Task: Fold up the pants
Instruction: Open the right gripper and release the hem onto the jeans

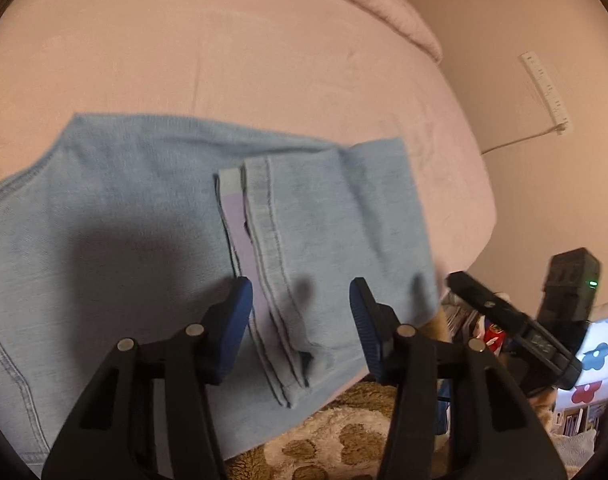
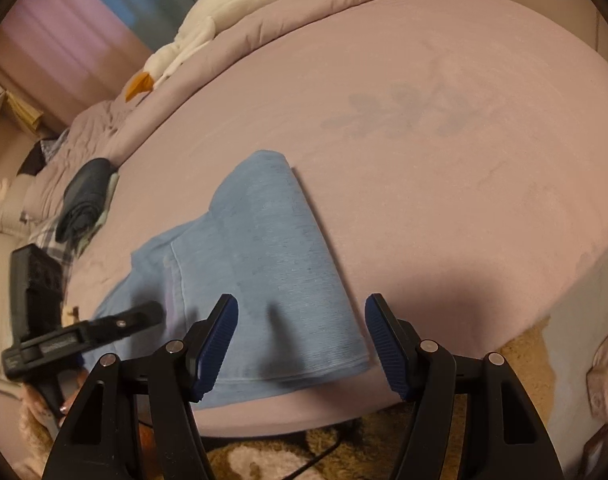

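Observation:
Light blue pants (image 1: 124, 216) lie folded on the pink bed (image 1: 224, 60), near its front edge. In the left wrist view the leg hems (image 1: 272, 280) rest on top of the upper part, and my left gripper (image 1: 300, 300) hovers open just above those hems with nothing between its blue pads. In the right wrist view the folded pants (image 2: 272, 272) stretch away from me, and my right gripper (image 2: 300, 324) is open above their near end, holding nothing. Each view shows the other gripper at its edge: the right gripper (image 1: 504, 312) and the left gripper (image 2: 116, 324).
A quilt (image 2: 304, 8) with a white and orange plush toy (image 2: 208, 36) lies along the far side of the bed. A dark folded garment (image 2: 84, 196) sits at the far left. A brown patterned rug (image 1: 324, 440) covers the floor below the bed edge.

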`<state>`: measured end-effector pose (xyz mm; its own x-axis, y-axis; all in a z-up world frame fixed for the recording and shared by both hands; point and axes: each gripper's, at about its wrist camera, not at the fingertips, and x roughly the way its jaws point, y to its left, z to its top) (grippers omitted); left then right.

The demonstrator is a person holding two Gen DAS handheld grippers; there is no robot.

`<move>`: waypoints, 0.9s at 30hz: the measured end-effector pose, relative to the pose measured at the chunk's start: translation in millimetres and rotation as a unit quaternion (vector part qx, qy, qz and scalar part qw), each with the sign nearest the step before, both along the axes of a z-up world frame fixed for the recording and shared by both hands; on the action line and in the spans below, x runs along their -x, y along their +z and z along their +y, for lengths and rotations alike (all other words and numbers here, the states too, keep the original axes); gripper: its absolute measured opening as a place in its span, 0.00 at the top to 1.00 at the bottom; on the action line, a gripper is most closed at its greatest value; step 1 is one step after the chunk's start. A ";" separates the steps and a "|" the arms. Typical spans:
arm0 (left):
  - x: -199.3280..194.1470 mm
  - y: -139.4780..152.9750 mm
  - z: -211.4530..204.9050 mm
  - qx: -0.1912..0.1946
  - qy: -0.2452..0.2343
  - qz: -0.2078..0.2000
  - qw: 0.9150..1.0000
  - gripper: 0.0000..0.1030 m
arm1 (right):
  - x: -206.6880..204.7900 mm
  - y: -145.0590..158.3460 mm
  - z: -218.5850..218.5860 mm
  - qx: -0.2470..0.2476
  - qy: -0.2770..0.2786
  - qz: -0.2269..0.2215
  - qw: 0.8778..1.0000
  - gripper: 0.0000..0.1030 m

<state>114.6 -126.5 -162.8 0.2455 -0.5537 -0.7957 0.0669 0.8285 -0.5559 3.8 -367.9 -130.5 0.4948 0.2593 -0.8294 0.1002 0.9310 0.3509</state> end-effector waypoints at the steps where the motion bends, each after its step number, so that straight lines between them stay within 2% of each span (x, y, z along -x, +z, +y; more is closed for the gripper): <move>1: -1.9 -3.6 -1.1 -0.006 0.000 0.007 1.000 0.52 | -1.5 -0.7 1.9 -0.001 0.002 0.000 1.000 0.35; 7: -10.7 -9.8 -7.6 -0.023 0.001 0.024 0.999 0.52 | -3.7 -2.8 3.2 -0.002 0.007 0.003 1.000 0.35; 10: -10.4 -5.2 -10.0 -0.022 0.000 0.016 1.000 0.52 | -3.3 -3.8 2.8 -0.002 0.008 0.004 1.000 0.35; 16: -19.6 -7.0 -17.9 -0.023 0.001 0.030 0.999 0.52 | -0.6 -5.0 0.6 -0.003 0.004 0.006 1.000 0.35; 20: -17.0 8.5 -7.7 0.005 0.011 0.012 1.000 0.52 | 2.3 -4.8 -4.0 -0.006 -0.001 0.005 1.000 0.35; 22: -18.9 9.9 -14.9 0.013 -0.003 0.009 1.000 0.52 | 2.0 -5.8 -4.9 -0.006 -0.003 0.006 1.000 0.35; 27: -25.3 -11.8 -31.7 -0.018 -0.012 0.031 0.999 0.52 | 2.8 -5.9 -2.1 -0.009 0.004 0.006 1.000 0.35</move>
<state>139.9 -158.2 -174.6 0.1818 -0.5302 -0.8282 0.0524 0.8462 -0.5302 1.0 -370.0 -136.4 0.4828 0.2783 -0.8303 0.0971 0.9253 0.3666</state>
